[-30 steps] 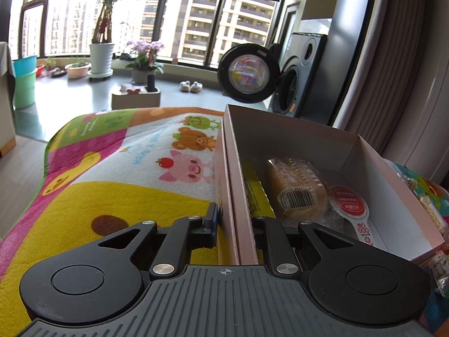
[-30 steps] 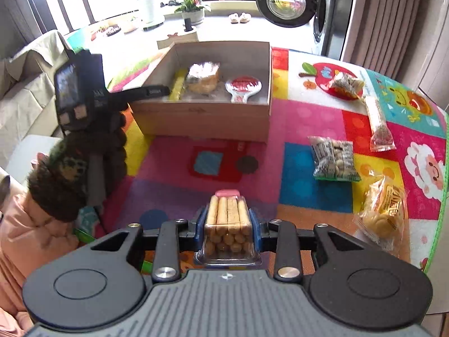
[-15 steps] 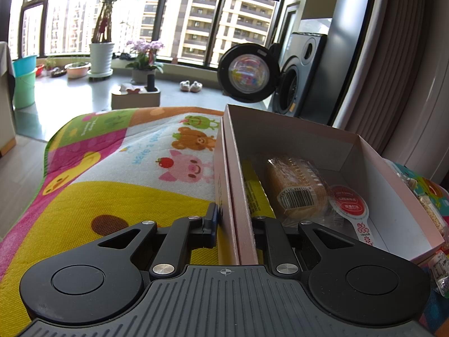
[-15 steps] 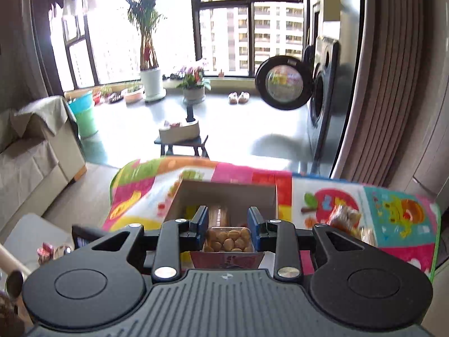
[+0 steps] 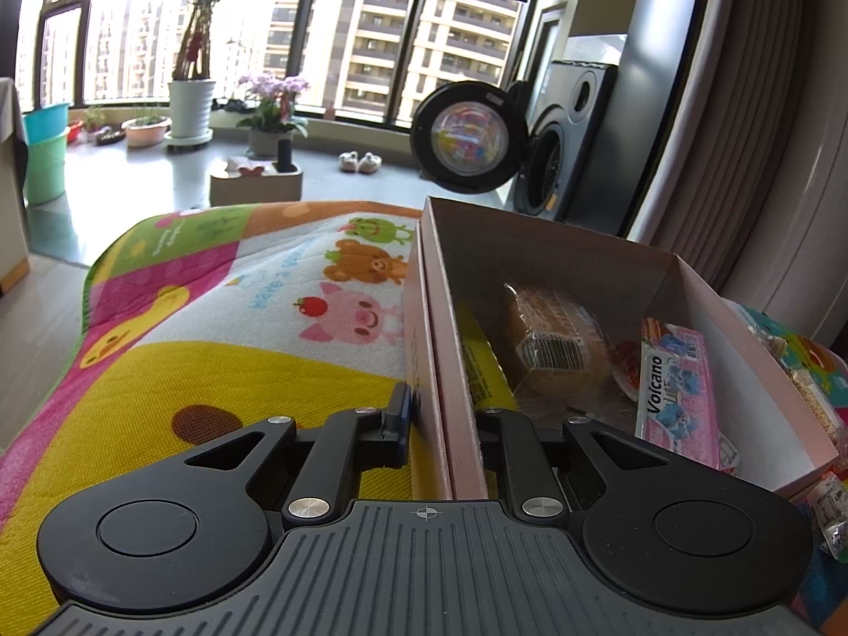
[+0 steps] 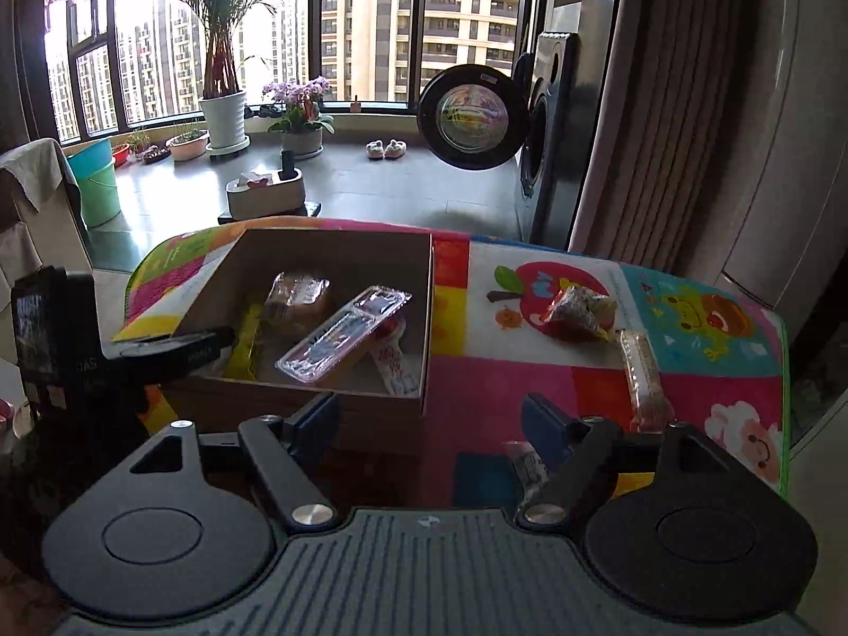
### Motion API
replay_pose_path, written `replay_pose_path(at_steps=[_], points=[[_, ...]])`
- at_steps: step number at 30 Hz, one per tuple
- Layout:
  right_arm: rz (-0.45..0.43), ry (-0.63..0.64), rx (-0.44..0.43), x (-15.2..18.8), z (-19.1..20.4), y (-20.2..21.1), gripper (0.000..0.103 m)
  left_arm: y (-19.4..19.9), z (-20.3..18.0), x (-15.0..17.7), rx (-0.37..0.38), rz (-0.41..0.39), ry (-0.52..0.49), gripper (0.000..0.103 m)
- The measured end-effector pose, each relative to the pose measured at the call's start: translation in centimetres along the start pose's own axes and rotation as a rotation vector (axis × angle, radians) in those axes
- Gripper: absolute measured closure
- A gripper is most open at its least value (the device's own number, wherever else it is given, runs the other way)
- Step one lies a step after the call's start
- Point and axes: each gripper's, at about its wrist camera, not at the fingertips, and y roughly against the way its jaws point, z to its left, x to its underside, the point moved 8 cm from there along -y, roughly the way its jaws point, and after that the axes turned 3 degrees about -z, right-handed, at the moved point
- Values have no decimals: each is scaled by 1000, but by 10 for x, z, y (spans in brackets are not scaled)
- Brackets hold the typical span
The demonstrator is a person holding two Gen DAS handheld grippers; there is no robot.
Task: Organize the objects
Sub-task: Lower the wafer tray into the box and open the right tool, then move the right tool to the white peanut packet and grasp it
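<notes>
The cardboard box (image 6: 339, 371) sits on the colourful play mat (image 6: 530, 365). It holds a wrapped bread bun (image 5: 551, 339), a yellow packet (image 6: 245, 342) and the clear plastic biscuit tray (image 6: 344, 334) with its pink "Volcano" label, lying tilted across the others. The left gripper (image 5: 442, 424) has its fingers clamped on the box's near-left wall. The right gripper (image 6: 429, 418) hangs empty, fingers spread wide, just before the box. A long sleeve packet (image 6: 644, 376) and a crinkled snack bag (image 6: 580, 310) lie on the mat to the right.

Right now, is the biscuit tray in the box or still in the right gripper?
In the box: the biscuit tray lies across the other snacks, and the right gripper is open and empty.
</notes>
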Motion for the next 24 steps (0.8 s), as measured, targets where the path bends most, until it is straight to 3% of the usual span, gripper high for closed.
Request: replay_pose_path(at_steps=[4, 8, 9, 12, 17, 21, 24], points=[[119, -18, -10, 75, -2, -6, 23, 0, 0, 1, -1, 0, -3, 87], [152, -11, 35, 113, -7, -13, 20, 0, 0, 0, -4, -4, -7, 87], [156, -20, 44, 118, -9, -13, 16, 0, 0, 0, -5, -5, -8, 87], [158, -68, 51, 123, -15, -14, 0, 0, -1, 0, -8, -7, -13, 87], [144, -123, 66, 125, -16, -18, 0, 0, -1, 0, -10, -8, -14, 87], [212, -132, 66, 119, -17, -24, 0, 0, -1, 0, -11, -8, -15, 87], [308, -165, -68, 101, -25, -32, 0, 0, -1, 0, -11, -8, -15, 87]])
